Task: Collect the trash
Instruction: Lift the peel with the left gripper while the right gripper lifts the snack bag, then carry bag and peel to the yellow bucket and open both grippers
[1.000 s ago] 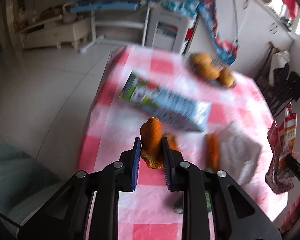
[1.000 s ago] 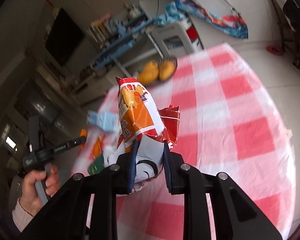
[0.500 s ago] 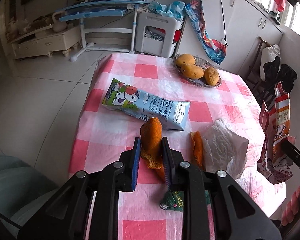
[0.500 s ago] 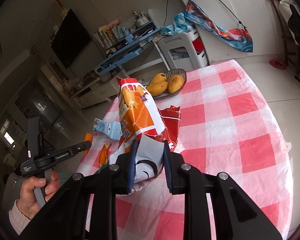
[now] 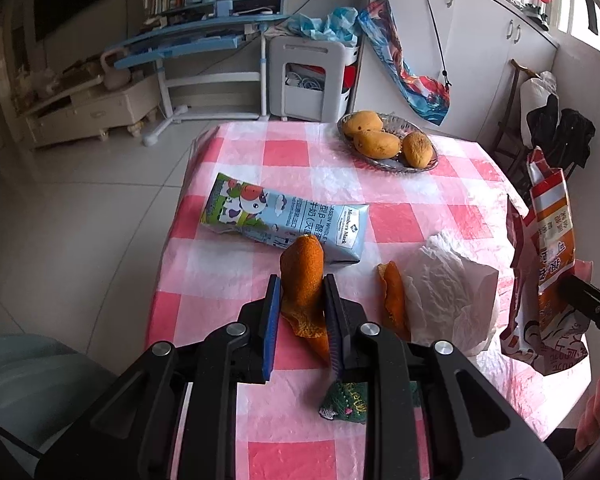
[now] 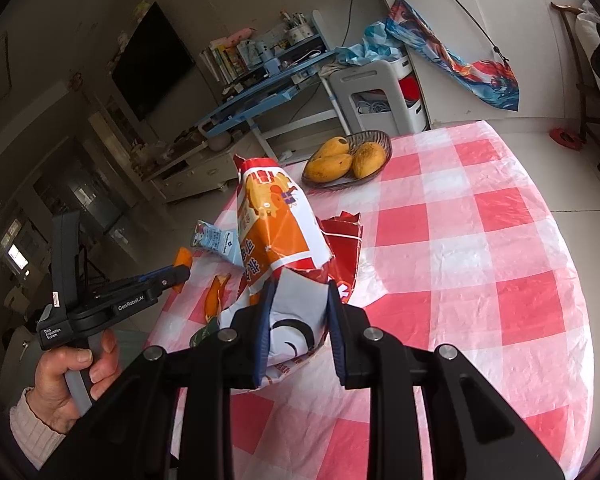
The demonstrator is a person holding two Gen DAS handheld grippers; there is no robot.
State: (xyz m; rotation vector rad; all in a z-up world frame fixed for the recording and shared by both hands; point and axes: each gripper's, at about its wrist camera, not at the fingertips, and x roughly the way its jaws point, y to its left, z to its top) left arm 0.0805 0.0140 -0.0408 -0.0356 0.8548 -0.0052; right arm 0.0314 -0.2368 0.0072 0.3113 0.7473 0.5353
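We see the left gripper [image 5: 300,300] with its strip of orange peel [image 5: 303,276] sitting a little farther back and higher over the checked tablecloth [image 5: 236,264] than a second ago, so the peel's tip now overlaps the near corner of the milk carton [image 5: 288,220] rather than its middle. More of the green wrapper [image 5: 346,402] shows beneath the fingers, and the snack bag [image 5: 548,264] reaches further into the frame at the right edge. From the right wrist, the left gripper [image 6: 180,274] stands closer in and higher, its peel tip beside the carton [image 6: 220,242], and the view is tilted slightly differently.
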